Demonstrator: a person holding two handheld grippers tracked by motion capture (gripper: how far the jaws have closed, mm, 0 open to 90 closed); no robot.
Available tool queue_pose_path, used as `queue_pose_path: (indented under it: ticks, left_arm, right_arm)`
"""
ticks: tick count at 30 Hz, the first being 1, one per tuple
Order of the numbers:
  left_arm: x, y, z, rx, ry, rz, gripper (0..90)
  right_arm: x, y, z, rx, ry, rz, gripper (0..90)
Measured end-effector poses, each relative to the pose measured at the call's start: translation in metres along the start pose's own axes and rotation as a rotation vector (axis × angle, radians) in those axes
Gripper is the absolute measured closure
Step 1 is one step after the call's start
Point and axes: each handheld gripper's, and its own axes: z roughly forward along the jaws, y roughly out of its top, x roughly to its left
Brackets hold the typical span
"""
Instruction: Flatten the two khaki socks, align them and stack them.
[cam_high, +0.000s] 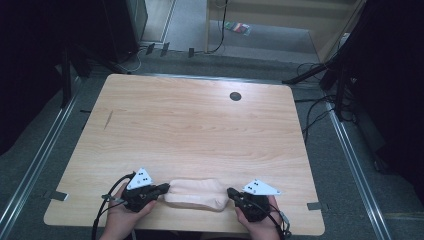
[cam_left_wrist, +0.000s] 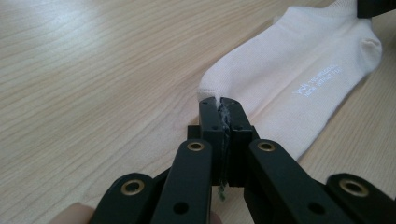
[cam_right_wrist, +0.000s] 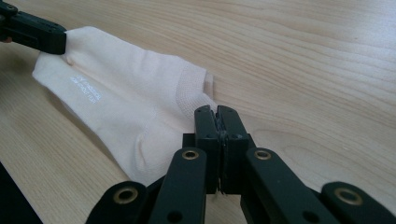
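A pale cream sock (cam_high: 195, 194) lies flat near the table's front edge, stretched left to right between the two grippers. My left gripper (cam_high: 166, 189) holds its left end. In the left gripper view the jaws (cam_left_wrist: 219, 100) are shut with the sock's (cam_left_wrist: 299, 74) edge pinched at their tips. My right gripper (cam_high: 231, 192) holds the right end, and its jaws (cam_right_wrist: 215, 109) are shut on the sock's (cam_right_wrist: 121, 107) heel side. Small white lettering shows on the sock. A hand holds each gripper.
The wooden table (cam_high: 200, 125) has a dark round cable hole (cam_high: 235, 96) at the back and a short dark mark (cam_high: 108, 119) at the left. Cables (cam_high: 315, 107) lie on the grey floor behind and to the right. Dark stands flank the table.
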Motion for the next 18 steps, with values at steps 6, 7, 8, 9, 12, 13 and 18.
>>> queue_pose_path:
  ticks: [6,7,8,9,12,13,18]
  left_arm:
    - [-0.001,-0.001,0.003,0.012,0.008,0.013,90.0]
    - [-0.002,-0.001,0.003,0.015,0.012,0.015,90.0]
    - [-0.002,-0.002,0.004,0.016,0.013,0.015,90.0]
    - [-0.002,-0.002,0.005,0.019,0.012,0.017,90.0]
    - [-0.003,-0.003,0.007,0.022,0.016,0.022,90.0]
    - [-0.003,-0.003,0.008,0.022,0.013,0.019,90.0]
    - [-0.002,-0.005,0.009,0.009,-0.002,0.009,89.1]
  right_arm:
    - [0.000,-0.002,0.003,0.015,-0.003,-0.006,89.2]
    - [0.000,-0.002,0.004,0.016,-0.003,-0.006,89.2]
    - [0.000,-0.002,0.004,0.020,-0.004,-0.007,89.2]
    - [0.001,-0.003,0.005,0.023,-0.008,-0.011,89.2]
    - [0.001,-0.004,0.008,0.029,-0.012,-0.025,89.2]
    - [0.002,-0.004,0.009,0.033,-0.014,-0.028,89.1]
    - [0.002,-0.006,0.012,0.035,-0.035,-0.045,88.8]
